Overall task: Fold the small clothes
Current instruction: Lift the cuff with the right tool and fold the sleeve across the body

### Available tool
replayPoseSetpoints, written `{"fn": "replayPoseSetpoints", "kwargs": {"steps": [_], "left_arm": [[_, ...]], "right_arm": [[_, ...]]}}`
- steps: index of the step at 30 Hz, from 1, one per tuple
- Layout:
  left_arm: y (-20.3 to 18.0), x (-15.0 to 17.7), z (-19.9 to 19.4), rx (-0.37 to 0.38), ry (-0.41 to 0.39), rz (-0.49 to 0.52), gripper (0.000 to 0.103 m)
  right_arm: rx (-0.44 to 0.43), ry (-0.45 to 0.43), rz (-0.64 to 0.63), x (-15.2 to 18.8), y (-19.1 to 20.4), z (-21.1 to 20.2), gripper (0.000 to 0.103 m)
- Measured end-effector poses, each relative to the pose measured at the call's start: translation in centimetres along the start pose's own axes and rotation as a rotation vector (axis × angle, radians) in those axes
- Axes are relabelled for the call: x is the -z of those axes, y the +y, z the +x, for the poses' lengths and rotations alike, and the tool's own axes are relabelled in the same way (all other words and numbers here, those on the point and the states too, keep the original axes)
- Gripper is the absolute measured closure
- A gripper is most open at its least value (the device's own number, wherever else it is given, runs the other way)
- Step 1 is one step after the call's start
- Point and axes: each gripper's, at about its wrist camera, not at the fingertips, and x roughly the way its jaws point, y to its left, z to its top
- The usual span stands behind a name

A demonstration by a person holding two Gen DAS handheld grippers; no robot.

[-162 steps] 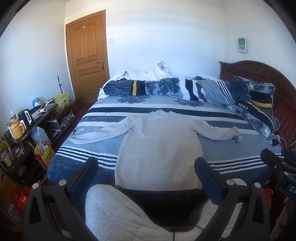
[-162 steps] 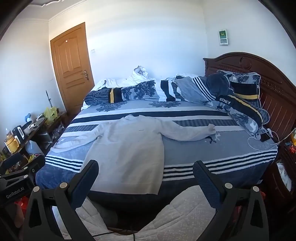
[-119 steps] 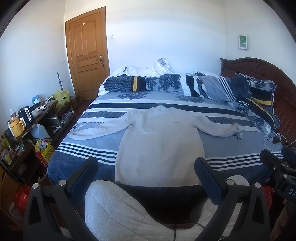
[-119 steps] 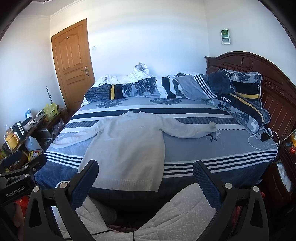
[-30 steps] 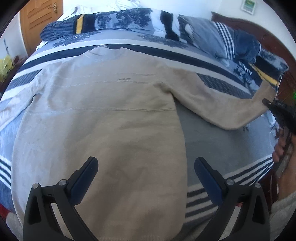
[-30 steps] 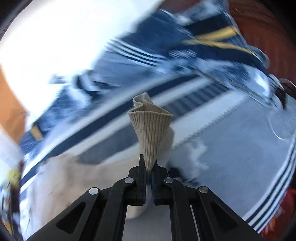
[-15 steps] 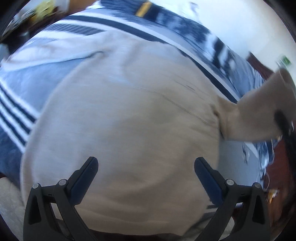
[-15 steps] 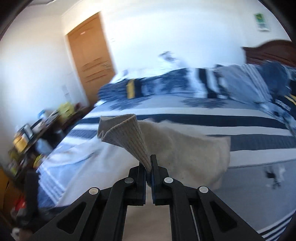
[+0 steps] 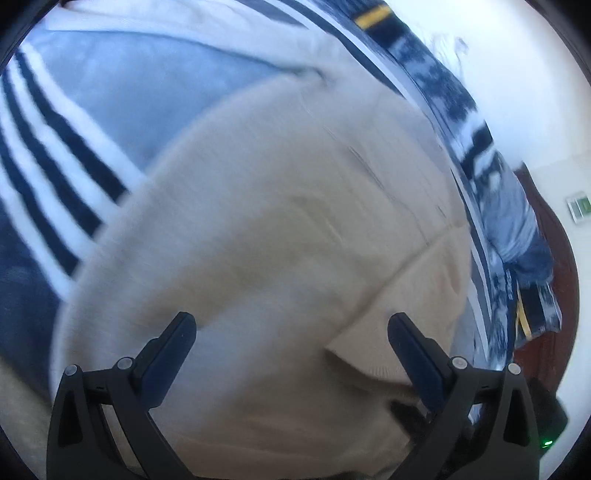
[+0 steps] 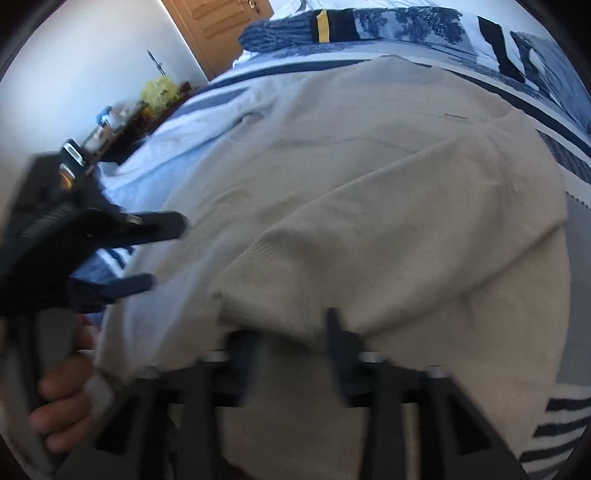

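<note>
Item one: a beige knitted long-sleeved sweater, lying flat on its back across the middle of the bed, hem toward the foot edge nearest us. One sleeve is folded over the body, its ribbed cuff resting on the lower part of the garment; the other sleeve lies stretched out toward the side edge of the bed.

Item two: a bed cover in pale blue with navy and white stripes, carrying the sweater. We record a rolled navy patterned quilt with a yellow band along the far edge, and a dark carved wooden headboard at the far corner.

Item three: our left gripper, black frame with blue pads, fingers spread wide apart and holding nothing, poised over the hem area of the sweater. In the right wrist view it shows at the sweater's side edge, gripped by a bare hand.

Item four: our right gripper, blurred; its dark fingers stand apart just below the folded cuff, with the cloth resting beyond them and nothing clamped between.

Item five: an orange wooden door and a cluttered side table with a yellow bag, beyond the side edge of the bed.
</note>
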Motion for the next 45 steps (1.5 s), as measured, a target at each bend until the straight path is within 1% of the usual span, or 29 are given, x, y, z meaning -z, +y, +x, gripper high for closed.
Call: {"fn": "replayPoseSetpoints", "kwargs": {"steps": [1,2,4,6,7,9,10,11,12,14,16,17,19,20,22,23,25,26,27,28,29,31,33,34,36,39,41,43,45], "left_arm": [[-0.8,0.5,0.8,0.015,0.023,0.029,0.000],[-1.1,0.9,1.3,0.021,0.038,0.050,0.000],[-2.4,1.7,2.2,0.023,0.028,0.099,0.002],[-3.3,2.4,2.5,0.023,0.002,0.150,0.014],[-3.6,2.8,2.6,0.027,0.002,0.167,0.019],[-4.6,3.3,3.0,0.044,0.014,0.200,0.044],[-5.1,3.4,3.3,0.045,0.017,0.216,0.049],[-5.1,3.6,3.2,0.038,0.011,0.225,0.061],[-5.0,3.8,3.1,0.034,0.003,0.226,0.077],[-5.2,3.7,2.6,0.066,-0.005,0.209,0.094],[-5.6,3.7,-0.3,0.106,-0.079,0.210,0.095],[-5.8,3.8,-1.8,0.130,-0.100,0.209,0.095],[-6.1,3.7,-5.0,0.169,-0.142,0.197,0.095],[-6.0,3.8,-6.0,0.161,-0.162,0.215,0.095],[-5.7,4.2,-5.9,0.100,-0.160,0.265,0.094],[-5.1,4.3,-4.8,0.045,-0.139,0.279,0.094],[-3.0,4.4,-2.1,-0.030,-0.074,0.235,0.094],[-2.5,4.5,-1.4,-0.039,-0.055,0.224,0.092],[-2.2,4.5,-0.3,-0.083,-0.020,0.219,0.089],[-2.2,4.4,0.0,-0.129,0.000,0.217,0.087],[-2.3,4.4,-0.2,-0.136,-0.006,0.224,0.087],[-3.8,4.0,-2.4,-0.175,-0.090,0.293,0.077],[-5.1,3.5,-4.8,-0.205,-0.178,0.329,0.036],[-6.2,3.0,-6.4,-0.190,-0.225,0.335,0.032],[-8.5,2.0,-7.8,-0.165,-0.243,0.375,0.030],[-13.0,-0.2,-7.6,-0.135,-0.231,0.438,0.028],[-16.2,-1.9,-5.7,-0.104,-0.215,0.462,0.026],[-20.5,-3.9,-2.3,-0.077,-0.175,0.517,0.026],[-23.8,-5.1,0.7,-0.076,-0.152,0.576,0.026]], "right_arm": [[0.005,-0.042,0.032,0.2,-0.9,-1.6,0.027],[0.010,-0.073,0.063,0.3,-1.9,-2.7,0.024],[0.033,-0.101,0.127,0.5,-4.3,-4.3,0.024],[0.125,-0.109,0.185,0.2,-7.1,-4.9,0.024],[0.184,-0.120,0.242,-0.4,-9.3,-5.0,0.032],[0.157,-0.142,0.348,-1.6,-12.2,-5.0,0.038],[0.127,-0.145,0.419,-2.8,-14.4,-4.5,0.039],[0.121,-0.144,0.462,-3.5,-15.8,-4.3,0.040],[0.115,-0.135,0.490,-4.2,-17.4,-4.0,0.040],[0.090,-0.108,0.559,-5.7,-19.9,-2.4,0.046],[0.054,-0.096,0.611,-6.1,-21.7,-1.4,0.063],[0.047,-0.094,0.631,-6.5,-22.1,-1.0,0.067],[0.036,-0.109,0.638,-6.6,-22.1,-1.0,0.068],[0.035,-0.114,0.625,-6.5,-22.0,-1.0,0.068],[0.053,-0.112,0.600,-6.7,-21.9,-0.8,0.068],[0.052,-0.104,0.593,-6.5,-21.9,-0.3,0.068],[0.040,-0.100,0.596,-6.2,-22.5,0.5,0.067],[0.030,-0.109,0.598,-6.2,-22.9,0.5,0.067],[0.018,-0.118,0.600,-6.3,-23.0,0.5,0.065],[0.007,-0.122,0.605,-6.3,-23.1,0.4,0.064],[-0.003,-0.128,0.608,-6.0,-23.4,0.1,0.062],[-0.027,-0.156,0.609,-5.9,-23.8,-0.8,0.047],[-0.050,-0.189,0.618,-5.7,-24.6,-1.6,0.041],[-0.079,-0.207,0.635,-5.9,-25.4,-1.9,0.041],[-0.127,-0.222,0.671,-6.1,-26.9,-2.0,0.041],[-0.206,-0.239,0.751,-6.8,-29.6,-0.9,0.041],[-0.281,-0.262,0.800,-7.1,-31.1,-0.5,0.050],[-0.397,-0.274,0.846,-7.2,-32.3,0.4,0.068],[-0.477,-0.290,0.875,-7.1,-32.9,1.2,0.077]]}}
